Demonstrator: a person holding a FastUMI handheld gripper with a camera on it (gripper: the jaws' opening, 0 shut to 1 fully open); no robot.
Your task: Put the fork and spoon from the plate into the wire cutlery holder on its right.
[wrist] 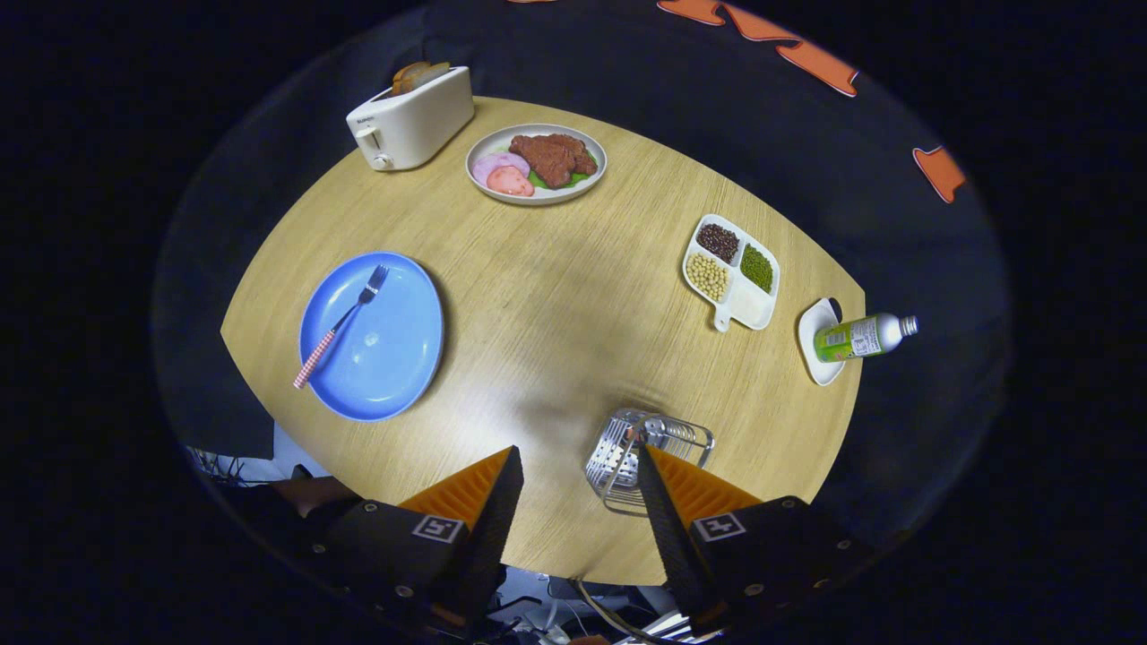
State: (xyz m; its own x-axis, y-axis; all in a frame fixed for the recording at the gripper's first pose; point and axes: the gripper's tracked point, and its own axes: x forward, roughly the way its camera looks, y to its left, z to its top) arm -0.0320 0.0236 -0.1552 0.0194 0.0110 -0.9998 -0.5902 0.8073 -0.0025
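A blue plate (394, 358) lies on the round wooden table, beyond and to the left of my fingers. On it rests a fork (345, 321) with a red-and-white checked handle that overhangs the plate's near rim. The wire cutlery holder (627, 452) stands near the table's front edge, just ahead of my right finger, which hides part of it. Its contents I cannot make out. My gripper (578, 461) hangs high above the table, open, with nothing between its fingers.
A white toaster (412, 121) with bread stands at the far left. Beside it is a plate of meat and ham (536, 163). To the right sit a divided dish of beans (730, 273) and a green bottle (862, 337) on a small white dish.
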